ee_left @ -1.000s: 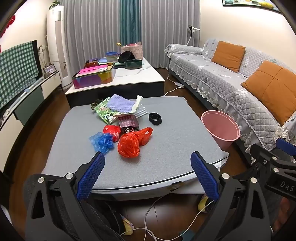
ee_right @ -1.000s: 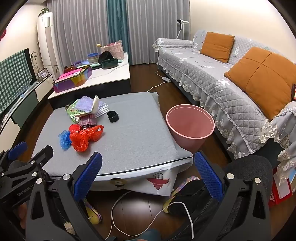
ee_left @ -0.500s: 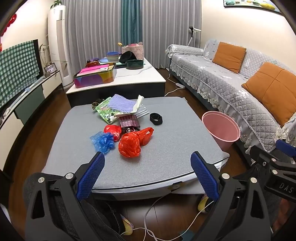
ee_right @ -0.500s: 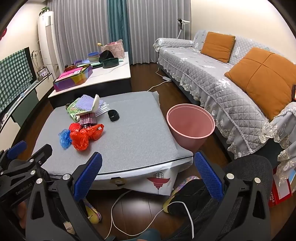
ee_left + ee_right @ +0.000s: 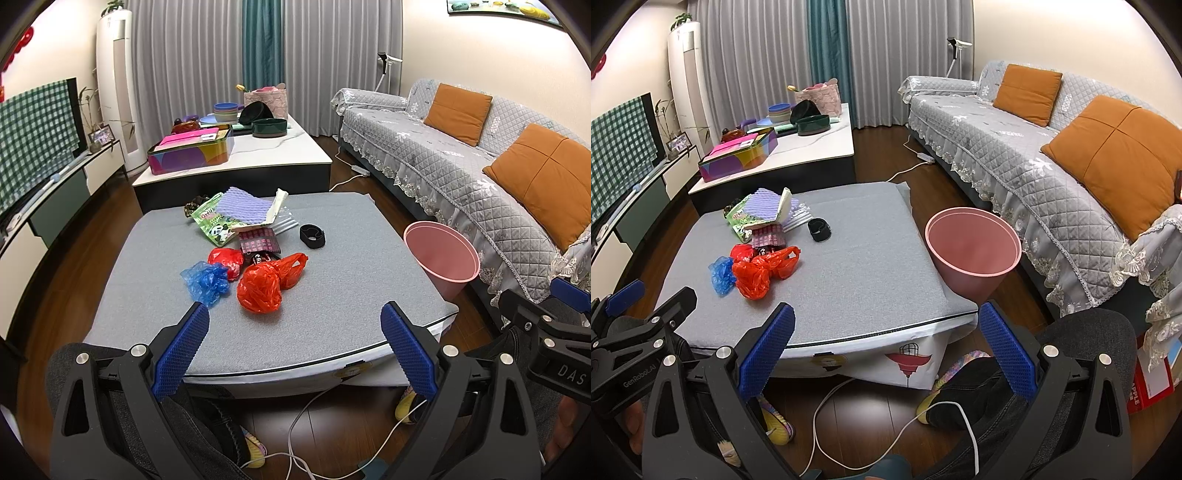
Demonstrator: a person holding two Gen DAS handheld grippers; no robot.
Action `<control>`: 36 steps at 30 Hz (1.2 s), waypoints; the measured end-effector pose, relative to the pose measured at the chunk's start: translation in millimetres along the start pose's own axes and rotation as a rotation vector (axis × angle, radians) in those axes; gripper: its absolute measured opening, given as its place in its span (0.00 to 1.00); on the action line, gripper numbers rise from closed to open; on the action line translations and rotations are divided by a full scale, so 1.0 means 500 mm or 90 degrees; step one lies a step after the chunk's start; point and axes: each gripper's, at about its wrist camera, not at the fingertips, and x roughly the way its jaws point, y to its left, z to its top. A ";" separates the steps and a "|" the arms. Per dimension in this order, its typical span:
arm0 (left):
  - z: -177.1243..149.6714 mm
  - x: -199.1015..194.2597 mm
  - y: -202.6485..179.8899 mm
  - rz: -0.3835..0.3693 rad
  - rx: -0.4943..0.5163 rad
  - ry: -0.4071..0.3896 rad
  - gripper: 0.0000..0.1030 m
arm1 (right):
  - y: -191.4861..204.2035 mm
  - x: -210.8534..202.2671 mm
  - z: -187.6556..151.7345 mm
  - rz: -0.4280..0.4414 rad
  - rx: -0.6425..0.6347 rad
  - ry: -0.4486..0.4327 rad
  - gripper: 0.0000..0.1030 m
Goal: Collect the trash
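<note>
A living room with dark wood flooring holds a low grey-covered table (image 5: pixel 332 295), a quilted grey sofa (image 5: pixel 461 158) along its right side and a white-topped coffee table (image 5: pixel 266 155) behind it. Nearest the cameras, the left gripper (image 5: pixel 295 343) and the right gripper (image 5: pixel 886 339) both hang before the tabletop's near edge, each with its blue-padded jaws spread wide and holding nothing. Ahead of the left gripper, left of the tabletop's centre, lies a crumpled red bag (image 5: pixel 258 290), with a blue bag (image 5: pixel 205 278) just beside it on the left and a smaller red bag (image 5: pixel 226 258) behind. Farther back sit a black band (image 5: pixel 312 236) and a heap of snack wrappers (image 5: pixel 236 218) near the far edge. A pink bin (image 5: pixel 973 251) stands on the floor beside the tabletop's right edge, ahead of the right gripper.
</note>
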 end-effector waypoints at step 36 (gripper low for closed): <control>0.003 -0.004 0.005 0.000 0.000 -0.003 0.88 | 0.006 -0.006 0.008 0.001 0.002 -0.002 0.95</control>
